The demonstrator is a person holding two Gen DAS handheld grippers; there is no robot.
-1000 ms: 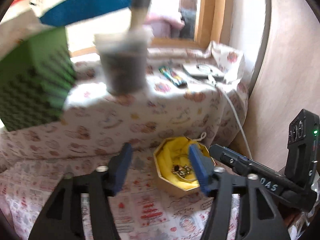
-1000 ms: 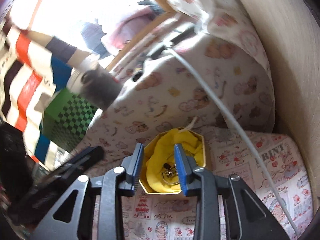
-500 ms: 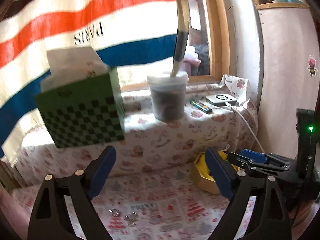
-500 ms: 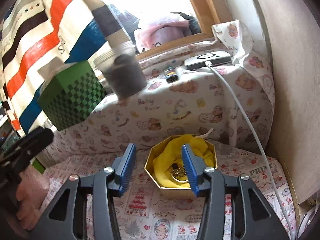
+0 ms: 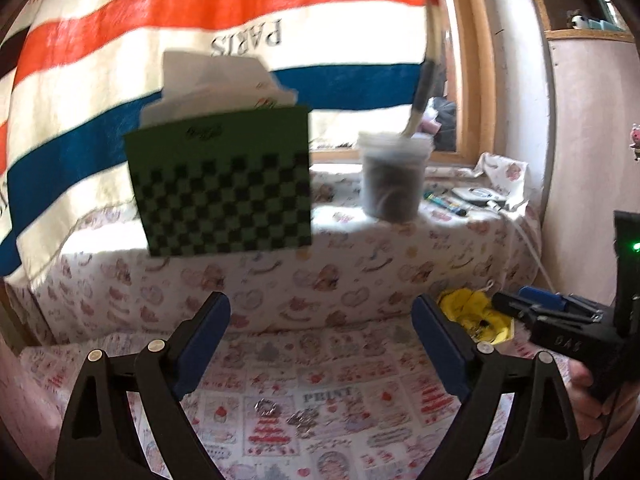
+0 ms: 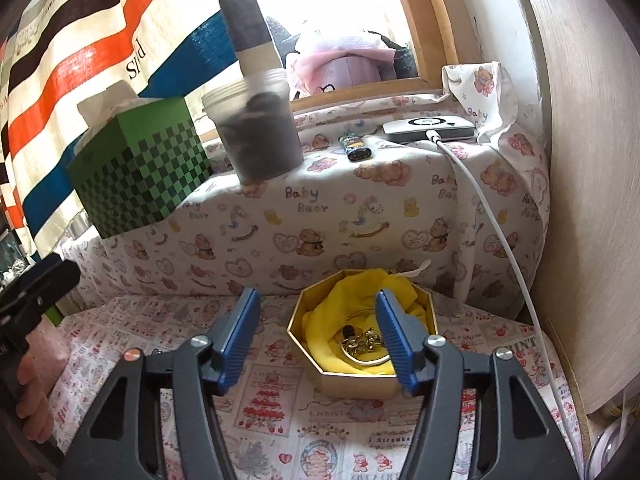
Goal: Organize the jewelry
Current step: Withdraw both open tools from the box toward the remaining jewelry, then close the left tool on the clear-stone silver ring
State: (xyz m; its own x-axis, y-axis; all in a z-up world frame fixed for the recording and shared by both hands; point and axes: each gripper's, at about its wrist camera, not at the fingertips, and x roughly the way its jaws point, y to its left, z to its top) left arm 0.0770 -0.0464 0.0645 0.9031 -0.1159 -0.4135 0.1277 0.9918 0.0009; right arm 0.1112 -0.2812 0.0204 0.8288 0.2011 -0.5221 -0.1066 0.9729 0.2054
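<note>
A gold octagonal box (image 6: 362, 376) lined with yellow cloth stands on the printed tablecloth, with gold jewelry pieces (image 6: 362, 343) inside. My right gripper (image 6: 318, 330) hovers just in front of it, its jaws opening with nothing between them. In the left wrist view, small loose jewelry pieces (image 5: 286, 412) lie on the cloth between and below the fingers of my left gripper (image 5: 320, 338), which stands wide open and empty. The box's yellow lining (image 5: 476, 312) shows at the right, behind the right gripper (image 5: 560, 320) and a hand.
A raised ledge draped in bear-print cloth (image 6: 320, 208) runs behind. On it stand a green checkered tissue box (image 6: 140, 172), a plastic tub of dark stuff (image 6: 260, 136), a lighter (image 6: 354, 146) and a white device (image 6: 430, 128) with a cable. A wooden panel (image 6: 592, 160) walls the right.
My left gripper swung left away from the box and opened wider; loose jewelry came into view beneath it. The right gripper rolled level, drew back slightly and opened its jaws.
</note>
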